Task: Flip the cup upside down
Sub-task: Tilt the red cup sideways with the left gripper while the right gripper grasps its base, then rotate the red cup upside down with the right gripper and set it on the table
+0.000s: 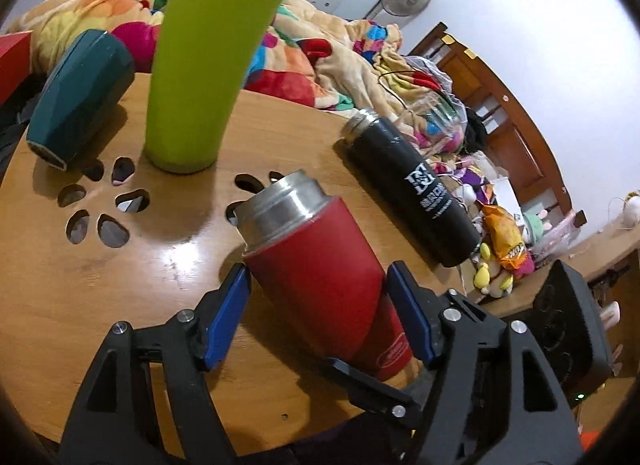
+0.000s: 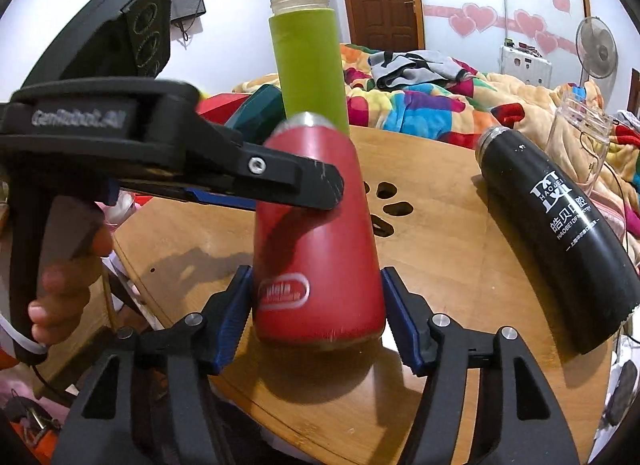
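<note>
The red cup point(image 1: 320, 277) leans tilted over the near part of the round wooden tabletop point(image 1: 100, 285), its steel mouth raised toward the middle, its base low near the near edge. The left tool point(image 1: 316, 317) straddles its body with the blue pads on either side; the right-hand pad touches the cup, while the left pad looks a little apart, so whether it truly clamps I cannot tell. The right tool point(image 2: 318, 313) brackets the cup's base just as closely; its firmness is also unclear. By my reading the flip is mid-way: the cup is tipped, not yet inverted. The next move calls for one sure grip, then rolling the mouth down onto bare wood. Room is tight: the green bottle point(image 1: 216, 61) stands just beyond the mouth, the black flask point(image 1: 416, 189) lies toward the right edge, a teal cup point(image 1: 80, 97) toward the far left edge, and flower-shaped holes point(image 1: 100, 201) cut the middle
</note>
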Action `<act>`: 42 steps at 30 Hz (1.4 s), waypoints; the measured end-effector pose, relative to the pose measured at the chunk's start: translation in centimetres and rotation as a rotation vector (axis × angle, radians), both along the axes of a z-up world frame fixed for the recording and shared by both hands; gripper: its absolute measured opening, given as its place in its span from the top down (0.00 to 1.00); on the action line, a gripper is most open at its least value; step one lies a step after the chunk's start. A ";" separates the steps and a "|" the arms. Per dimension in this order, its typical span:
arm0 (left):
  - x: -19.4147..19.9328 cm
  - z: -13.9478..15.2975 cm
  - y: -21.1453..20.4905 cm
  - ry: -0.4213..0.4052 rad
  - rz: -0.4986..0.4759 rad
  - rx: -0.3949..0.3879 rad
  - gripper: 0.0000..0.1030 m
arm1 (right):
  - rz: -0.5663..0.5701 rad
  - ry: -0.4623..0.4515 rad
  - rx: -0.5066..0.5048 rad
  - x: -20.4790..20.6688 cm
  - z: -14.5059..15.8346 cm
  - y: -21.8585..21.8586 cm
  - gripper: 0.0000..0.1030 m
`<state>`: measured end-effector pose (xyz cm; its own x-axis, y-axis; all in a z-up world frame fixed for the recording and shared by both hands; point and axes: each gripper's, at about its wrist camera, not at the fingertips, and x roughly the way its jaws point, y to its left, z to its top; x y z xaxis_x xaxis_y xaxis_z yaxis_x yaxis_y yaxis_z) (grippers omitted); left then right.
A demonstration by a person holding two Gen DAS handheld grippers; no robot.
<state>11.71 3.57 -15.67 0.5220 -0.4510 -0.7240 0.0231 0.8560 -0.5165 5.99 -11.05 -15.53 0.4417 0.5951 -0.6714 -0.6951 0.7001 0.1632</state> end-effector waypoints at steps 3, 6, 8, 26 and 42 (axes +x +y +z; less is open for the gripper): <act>-0.1 -0.3 0.0 -0.002 0.008 0.045 0.32 | -0.002 0.002 -0.001 0.0 -0.1 0.1 0.43; -0.6 0.3 -0.6 -0.030 -0.003 0.103 0.33 | -0.004 0.004 -0.003 -0.1 -0.1 0.2 0.43; -1.0 0.9 -1.3 -0.062 -0.010 0.167 0.33 | -0.005 0.008 -0.002 -0.1 -0.1 0.2 0.43; -2.6 2.7 -3.8 -0.160 -0.096 0.263 0.82 | -0.048 0.049 0.008 -1.9 -0.5 -0.9 0.44; -3.6 5.8 -1.4 -0.208 -0.064 0.162 0.84 | -0.048 -0.123 0.035 -3.2 6.0 -1.1 0.44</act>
